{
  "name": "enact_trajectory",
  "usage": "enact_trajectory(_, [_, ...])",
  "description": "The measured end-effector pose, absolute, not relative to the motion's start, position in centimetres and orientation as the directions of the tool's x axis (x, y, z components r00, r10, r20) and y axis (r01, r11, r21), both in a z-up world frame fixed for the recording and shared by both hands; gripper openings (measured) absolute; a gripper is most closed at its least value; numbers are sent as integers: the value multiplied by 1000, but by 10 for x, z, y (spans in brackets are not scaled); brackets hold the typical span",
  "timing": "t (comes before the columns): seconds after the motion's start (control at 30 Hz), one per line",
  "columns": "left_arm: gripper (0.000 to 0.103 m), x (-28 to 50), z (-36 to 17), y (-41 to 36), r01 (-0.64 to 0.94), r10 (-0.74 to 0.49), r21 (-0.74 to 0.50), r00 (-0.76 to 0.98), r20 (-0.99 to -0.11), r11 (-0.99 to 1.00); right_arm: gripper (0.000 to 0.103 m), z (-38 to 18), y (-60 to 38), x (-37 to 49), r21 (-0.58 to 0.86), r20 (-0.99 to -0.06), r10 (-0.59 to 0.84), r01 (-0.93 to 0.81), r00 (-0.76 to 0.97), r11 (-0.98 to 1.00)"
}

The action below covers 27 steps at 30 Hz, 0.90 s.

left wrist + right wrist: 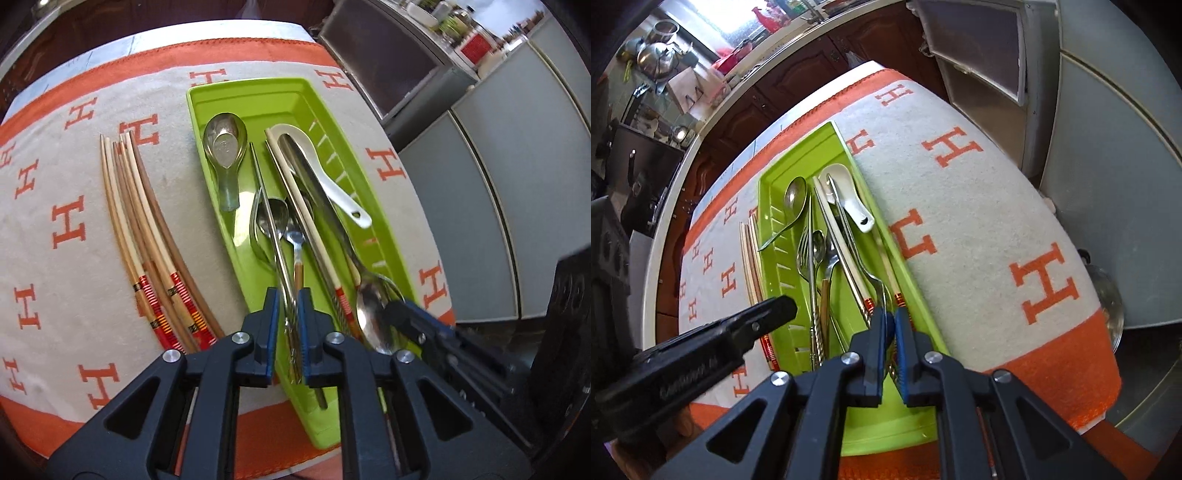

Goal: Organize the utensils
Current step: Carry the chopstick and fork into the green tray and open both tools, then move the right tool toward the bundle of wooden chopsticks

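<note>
Tray: lime-green plastic utensil tray [258,92], frame centre, holding mixed spoons, fork and chopsticks.
Sorted pile: wooden chopsticks with red-banded ends [147,240], left on the orange-and-cream cloth [55,166].
Left gripper [287,317]: clamped on a metal chopstick [269,218].
Right gripper [889,325]: nearly closed; grip unclear.
Risk: lifting may drag overlapping neighbours.

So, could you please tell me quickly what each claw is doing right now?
Left claw: closed on the metal chopsticks.
Right claw: closed on a spoon handle.
</note>
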<state>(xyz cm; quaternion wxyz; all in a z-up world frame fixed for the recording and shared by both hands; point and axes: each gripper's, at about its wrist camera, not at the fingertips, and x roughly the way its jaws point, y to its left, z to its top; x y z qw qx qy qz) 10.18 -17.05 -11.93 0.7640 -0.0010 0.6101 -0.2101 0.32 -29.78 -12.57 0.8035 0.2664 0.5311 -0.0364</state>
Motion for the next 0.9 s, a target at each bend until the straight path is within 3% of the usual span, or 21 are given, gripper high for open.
enact_trajectory(0.07, [17,94,-114,-167,355,-341,-268,161,-926,896,9,-125,-294,3,389,-871,230,325,434,862])
enact_trajectory(0.13, [41,84,-107,-163,370,-316,-232,184,-931,900,11,-123,-292,4,387,-870,229,316,437,867])
enact_trajectory(0.2, [50,75,-98,-156,377,-307,-209,224,-925,903,14,-121,-288,3,372,-871,213,311,444,875])
enact_trajectory(0.9, [50,63,-81,-66,256,-197,-112,335,-921,960,14,-101,-242,-1,336,-866,215,206,451,919])
